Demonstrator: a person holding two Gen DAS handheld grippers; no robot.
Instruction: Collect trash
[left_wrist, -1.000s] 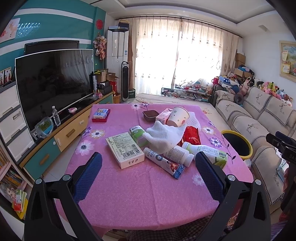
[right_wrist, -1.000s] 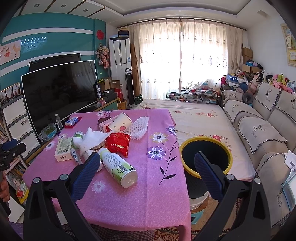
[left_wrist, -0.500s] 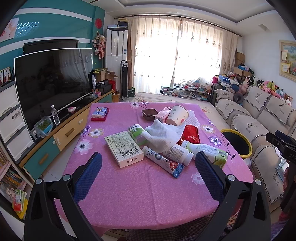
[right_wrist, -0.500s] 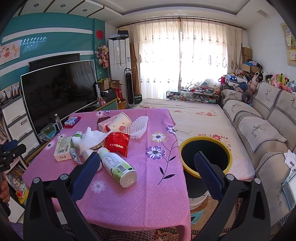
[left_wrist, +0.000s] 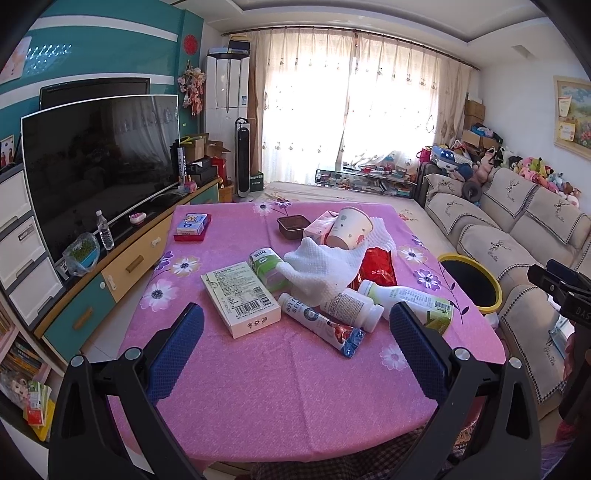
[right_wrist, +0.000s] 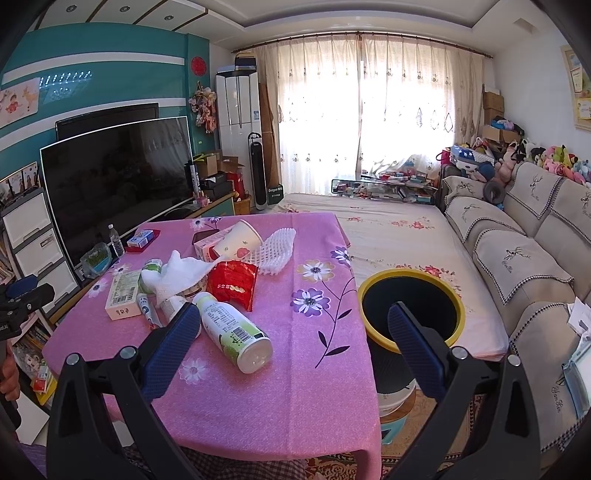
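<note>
Both claws, left claw (left_wrist: 295, 343) and right claw (right_wrist: 293, 338), are hanging wide and empty over the table (left_wrist: 280, 387); trash (left_wrist: 332, 280) is lying mid-frame, bin (right_wrist: 410, 314) standing lower right for drops.

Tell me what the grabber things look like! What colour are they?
Both look alike. The left gripper and the right gripper each have two black plastic arms with small silver bolts. Their fingers wear dark blue pads with a bumpy grid pattern. No cables show, and the sleeves are out of view.
</note>
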